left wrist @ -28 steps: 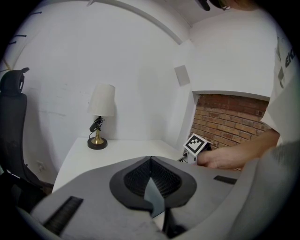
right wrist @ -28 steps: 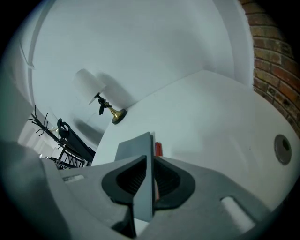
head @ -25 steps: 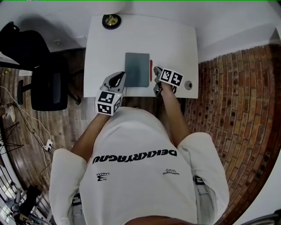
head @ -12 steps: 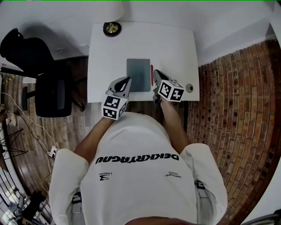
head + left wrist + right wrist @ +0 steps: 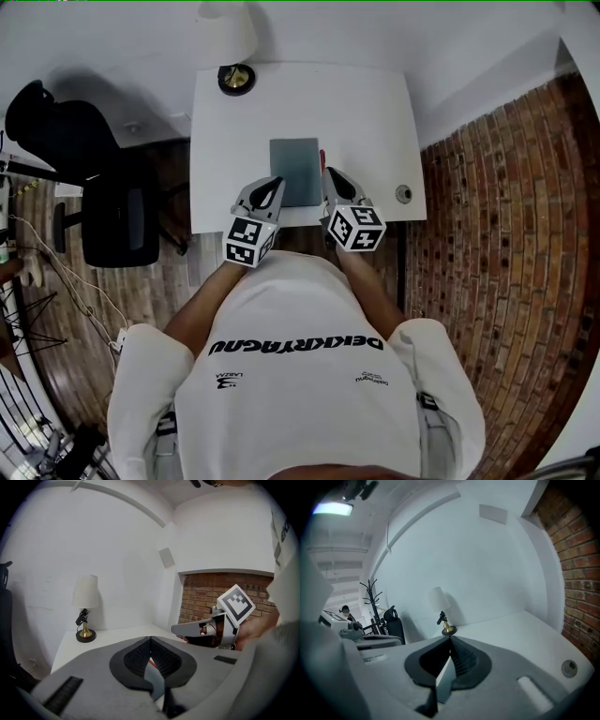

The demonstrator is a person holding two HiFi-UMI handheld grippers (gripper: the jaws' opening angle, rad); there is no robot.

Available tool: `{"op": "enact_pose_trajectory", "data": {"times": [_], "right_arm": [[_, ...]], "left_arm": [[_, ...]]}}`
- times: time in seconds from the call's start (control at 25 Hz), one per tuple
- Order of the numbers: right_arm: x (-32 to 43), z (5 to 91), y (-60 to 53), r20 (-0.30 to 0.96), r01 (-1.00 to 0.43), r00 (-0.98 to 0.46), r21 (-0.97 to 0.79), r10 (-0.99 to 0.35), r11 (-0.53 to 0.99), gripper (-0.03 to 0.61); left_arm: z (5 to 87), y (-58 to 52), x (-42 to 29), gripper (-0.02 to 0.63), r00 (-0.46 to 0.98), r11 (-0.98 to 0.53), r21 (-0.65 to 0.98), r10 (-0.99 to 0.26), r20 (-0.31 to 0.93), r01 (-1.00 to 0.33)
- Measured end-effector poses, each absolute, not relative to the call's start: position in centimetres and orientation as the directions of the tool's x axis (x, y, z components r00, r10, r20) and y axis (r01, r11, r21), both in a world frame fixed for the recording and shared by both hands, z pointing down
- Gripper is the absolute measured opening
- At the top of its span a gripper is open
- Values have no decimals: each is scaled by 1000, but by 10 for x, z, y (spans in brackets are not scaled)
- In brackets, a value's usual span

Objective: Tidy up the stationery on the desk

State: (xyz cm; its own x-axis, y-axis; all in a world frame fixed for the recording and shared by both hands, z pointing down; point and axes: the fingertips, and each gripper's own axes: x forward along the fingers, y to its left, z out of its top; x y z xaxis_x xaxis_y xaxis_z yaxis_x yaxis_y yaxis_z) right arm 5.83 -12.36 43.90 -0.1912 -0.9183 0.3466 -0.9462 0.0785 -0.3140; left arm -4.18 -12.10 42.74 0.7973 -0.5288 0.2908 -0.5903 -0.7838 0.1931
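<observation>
**Both grippers shut and empty at the desk's near edge; pen and pad lie flat**

Nearest the person, the left gripper and the right gripper hang over the near edge of the white desk. Each has its jaws pressed fully together with nothing between the pads. A second ago the right gripper reached further out, alongside the red pen. It has since drawn back toward the body and now sits level with the left one, which has barely shifted.

Just past the jaw tips lies the flat grey pad, squared to the desk, its near edge close to the desk's edge. The pen lies along its right side, just beside it, its near end hidden behind the right gripper. Neither has moved.

A small round grey fitting sits at the near right corner, well apart from the pad. The desk's right half and far half are bare, apart from a brass-based lamp in the far left corner. An office chair stands off the left edge, and a brick wall runs near the right edge.
</observation>
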Motion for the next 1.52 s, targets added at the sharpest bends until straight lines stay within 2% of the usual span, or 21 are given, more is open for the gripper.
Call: {"op": "enact_pose_trajectory", "data": {"times": [0.6,1.52], "right_arm": [[50,411,-102,236,-974,-170,-187,-957,127,-5],[47,415,-102,240,-973,-178,-185,-954,135,-5]], "left_arm": [[418,-112,-37,-3,808,-802,154,-533,252,-577],[421,-114,-46,-3,792,-785,153,-558,247,-600]]}}
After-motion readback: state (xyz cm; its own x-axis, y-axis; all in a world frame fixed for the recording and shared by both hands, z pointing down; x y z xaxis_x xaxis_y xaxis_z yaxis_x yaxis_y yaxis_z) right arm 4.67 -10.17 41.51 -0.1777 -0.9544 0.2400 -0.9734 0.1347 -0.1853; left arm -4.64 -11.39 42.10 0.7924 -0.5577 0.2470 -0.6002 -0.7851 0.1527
